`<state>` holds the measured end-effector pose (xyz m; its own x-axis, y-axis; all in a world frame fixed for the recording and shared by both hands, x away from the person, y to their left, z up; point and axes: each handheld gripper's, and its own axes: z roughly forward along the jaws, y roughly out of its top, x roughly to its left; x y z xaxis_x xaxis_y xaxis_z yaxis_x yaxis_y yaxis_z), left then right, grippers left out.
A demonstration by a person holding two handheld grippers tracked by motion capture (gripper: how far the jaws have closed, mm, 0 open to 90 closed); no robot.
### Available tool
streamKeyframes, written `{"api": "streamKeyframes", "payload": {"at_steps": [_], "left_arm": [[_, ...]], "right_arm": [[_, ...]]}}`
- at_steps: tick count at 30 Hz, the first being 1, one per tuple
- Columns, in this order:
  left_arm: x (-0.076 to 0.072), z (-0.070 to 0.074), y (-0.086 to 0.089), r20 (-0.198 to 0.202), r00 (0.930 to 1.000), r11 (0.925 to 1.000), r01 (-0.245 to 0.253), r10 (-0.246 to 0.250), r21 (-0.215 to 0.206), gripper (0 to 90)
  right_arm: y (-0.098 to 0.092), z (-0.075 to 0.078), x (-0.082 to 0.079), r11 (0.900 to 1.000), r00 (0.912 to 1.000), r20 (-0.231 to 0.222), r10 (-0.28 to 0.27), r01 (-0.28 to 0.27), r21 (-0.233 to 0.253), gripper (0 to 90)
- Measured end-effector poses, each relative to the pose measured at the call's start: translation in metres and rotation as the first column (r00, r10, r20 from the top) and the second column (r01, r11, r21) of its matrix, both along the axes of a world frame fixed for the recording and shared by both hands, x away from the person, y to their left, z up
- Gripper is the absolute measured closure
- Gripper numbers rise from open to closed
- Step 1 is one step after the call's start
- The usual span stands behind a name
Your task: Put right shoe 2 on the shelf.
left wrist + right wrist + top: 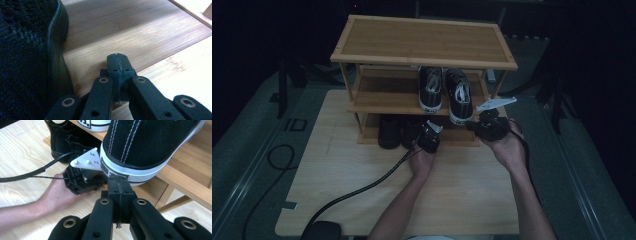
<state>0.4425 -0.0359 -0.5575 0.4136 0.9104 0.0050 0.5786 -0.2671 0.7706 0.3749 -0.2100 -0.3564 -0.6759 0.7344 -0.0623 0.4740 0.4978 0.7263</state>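
Both claws closed beside shoes (445, 95).

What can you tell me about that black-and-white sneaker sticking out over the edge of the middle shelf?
The sneaker is black, suede-like, with white stitching, pale laces and a white rubber sole with a black stripe. It lies upright on the wooden rack's middle shelf, heel overhanging the front edge, beside its mate. The shut right gripper sits right at its heel; contact is unclear.

Black tongs (117, 62) with brass-ringed screws, black cable, bare forearms
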Motion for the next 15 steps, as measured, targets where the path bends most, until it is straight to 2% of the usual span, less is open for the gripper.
{"api": "streamKeyframes", "payload": {"at_steps": [15], "left_arm": [[0.000,0.000,0.000,0.001,1.0000,1.0000,-0.003,0.003,0.005,90.0]], "right_arm": [[0.009,-0.002,0.013,1.000,0.9999,-0.002,0.011,-0.011,0.013,90.0]]}}
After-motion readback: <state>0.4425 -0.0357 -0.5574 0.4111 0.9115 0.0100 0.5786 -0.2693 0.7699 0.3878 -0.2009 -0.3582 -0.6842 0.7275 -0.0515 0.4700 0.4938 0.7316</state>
